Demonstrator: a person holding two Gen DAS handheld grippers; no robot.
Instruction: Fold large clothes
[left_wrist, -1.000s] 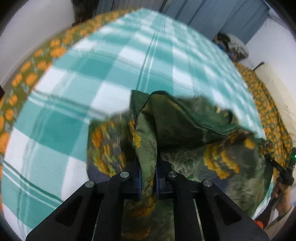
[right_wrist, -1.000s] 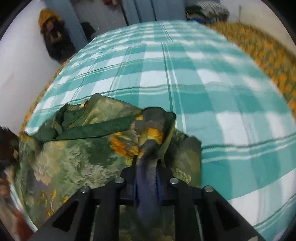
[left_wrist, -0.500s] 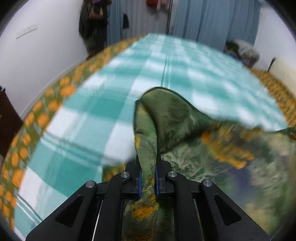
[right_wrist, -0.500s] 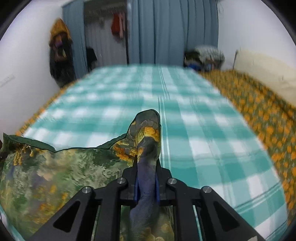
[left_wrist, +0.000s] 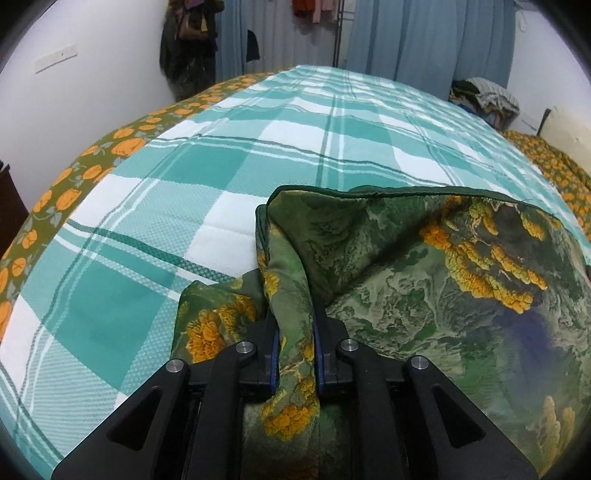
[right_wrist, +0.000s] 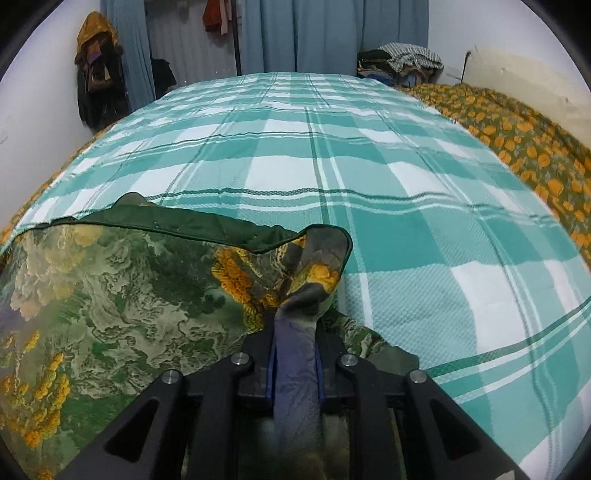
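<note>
teal-and-white checked blanket (left_wrist: 229, 173) covers most of the bed, w/ an orange-flower sheet (right_wrist: 532, 147) showing along both side edges. blue curtains (right_wrist: 332, 33) hang past the far edge. pile of clothes (right_wrist: 402, 61) at far right corner; dark coats (left_wrist: 188, 44) on the left wall.

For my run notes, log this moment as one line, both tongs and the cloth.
left tongs: shut on green floral cloth | right tongs: shut on same cloth | cloth edge lifted between them | below: teal checked bedspread
</note>
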